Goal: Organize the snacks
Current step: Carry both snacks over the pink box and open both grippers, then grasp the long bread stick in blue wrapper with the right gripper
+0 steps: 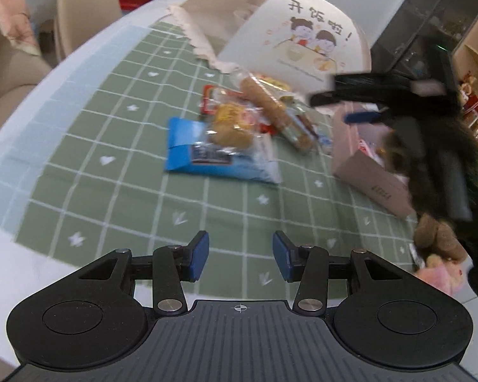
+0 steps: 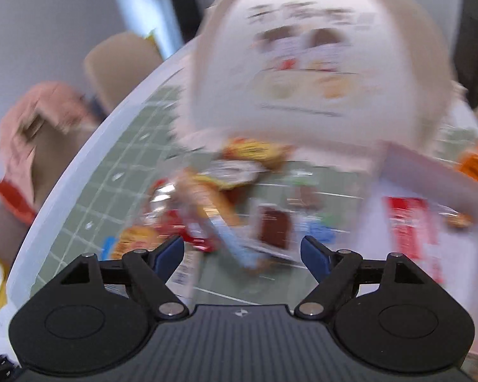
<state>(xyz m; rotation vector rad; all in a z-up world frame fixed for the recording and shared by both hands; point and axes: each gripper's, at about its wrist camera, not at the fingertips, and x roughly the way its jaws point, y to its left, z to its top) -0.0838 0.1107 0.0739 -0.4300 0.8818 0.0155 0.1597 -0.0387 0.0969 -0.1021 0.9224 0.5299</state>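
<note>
The left gripper (image 1: 241,256) hung above the green grid-patterned tablecloth (image 1: 111,133) with its blue-padded fingers apart and nothing between them. Ahead of it lay the pile of wrapped snacks (image 1: 239,121), a flat blue foil packet (image 1: 207,156) nearest, and a long clear-wrapped biscuit roll (image 1: 272,108) slanting behind. The right gripper (image 2: 242,251) also stood spread and empty, poised just over the same heap (image 2: 213,197), badly blurred in its own view. To the right of the heap sat a pale pink cardboard box (image 1: 369,172) holding a red packet (image 2: 407,229). Behind everything rose a cream domed food cover with cartoon children (image 1: 305,41).
</note>
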